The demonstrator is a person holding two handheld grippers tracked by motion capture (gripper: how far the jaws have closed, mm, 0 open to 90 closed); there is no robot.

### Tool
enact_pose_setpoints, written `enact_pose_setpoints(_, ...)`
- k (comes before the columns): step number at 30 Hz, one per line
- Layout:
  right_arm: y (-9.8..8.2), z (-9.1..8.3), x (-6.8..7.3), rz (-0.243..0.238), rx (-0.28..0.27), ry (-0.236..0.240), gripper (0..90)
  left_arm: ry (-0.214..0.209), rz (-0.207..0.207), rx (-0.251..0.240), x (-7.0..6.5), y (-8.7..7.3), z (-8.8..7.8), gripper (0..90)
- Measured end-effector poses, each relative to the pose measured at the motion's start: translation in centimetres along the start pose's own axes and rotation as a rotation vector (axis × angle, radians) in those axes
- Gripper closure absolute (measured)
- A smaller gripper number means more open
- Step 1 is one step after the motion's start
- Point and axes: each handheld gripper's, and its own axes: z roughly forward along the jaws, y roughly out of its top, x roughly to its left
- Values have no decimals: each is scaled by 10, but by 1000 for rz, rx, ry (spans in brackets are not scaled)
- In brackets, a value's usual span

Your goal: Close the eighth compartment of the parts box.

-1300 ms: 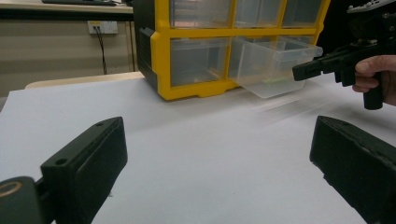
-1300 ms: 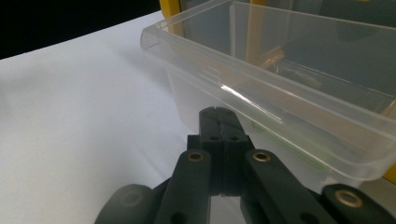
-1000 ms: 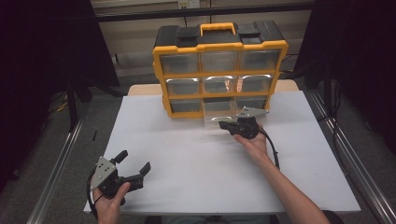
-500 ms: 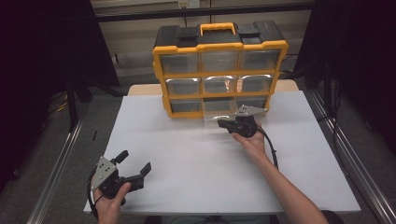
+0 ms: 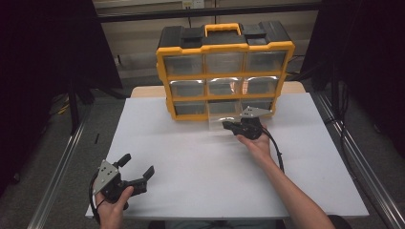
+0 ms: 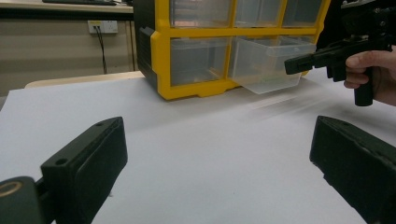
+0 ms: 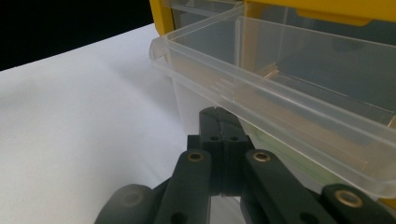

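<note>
Nothing much has moved since the earlier frames: both hands sit where they were, and the clear drawer is pulled out as before.

Nearest the person, at the front left corner of the white table (image 5: 191,162), the left gripper (image 5: 138,172) is held low in a hand, its two black jaws spread wide with bare tabletop between them.

Farther back and to the right, the right gripper (image 5: 228,126) points left along the foot of the organiser. Its jaws are pressed fully together. In the right gripper view the closed tips meet just under the front lip of the clear drawer (image 7: 280,93); they may be pinching the drawer's thin front tab, but the clear plastic makes this hard to confirm.

That drawer (image 6: 266,63) is the middle one in the bottom row, slid partway out over the table. Something small and brownish seems to lie inside it.

Behind it stands the yellow and black organiser (image 5: 224,71), three rows of three clear drawers, with a yellow carry handle (image 5: 222,28) on top.
</note>
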Motion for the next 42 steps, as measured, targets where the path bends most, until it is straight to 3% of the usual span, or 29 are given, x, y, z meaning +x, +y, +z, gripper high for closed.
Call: enact_pose_setpoints(42,8,6,-8,10,-16,-40,900,1,-1,-2,0,0,0,42)
